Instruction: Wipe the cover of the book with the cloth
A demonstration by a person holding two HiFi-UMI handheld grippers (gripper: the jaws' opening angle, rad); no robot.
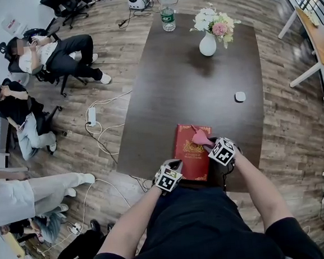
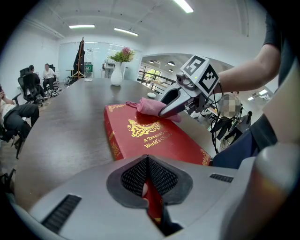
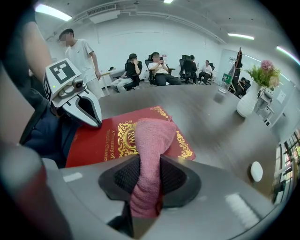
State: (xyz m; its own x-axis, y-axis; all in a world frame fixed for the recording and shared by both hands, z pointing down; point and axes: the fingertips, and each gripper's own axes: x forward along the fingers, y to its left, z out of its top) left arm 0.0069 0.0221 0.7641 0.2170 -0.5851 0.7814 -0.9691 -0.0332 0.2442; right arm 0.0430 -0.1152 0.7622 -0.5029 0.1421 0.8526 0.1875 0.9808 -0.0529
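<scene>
Dark table with red book, vase, bottle, white puck

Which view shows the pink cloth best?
Right gripper view: the pink terry cloth fills the centre, clamped in the right tool and draped onto the red gold-stamped hardcover book. Left gripper view shows only a small bunch under the right tool at the book's far end; head view, a tiny pink patch.

A white vase of flowers, a water bottle and a small white disc sit on the dark bench; people sit nearby.
</scene>
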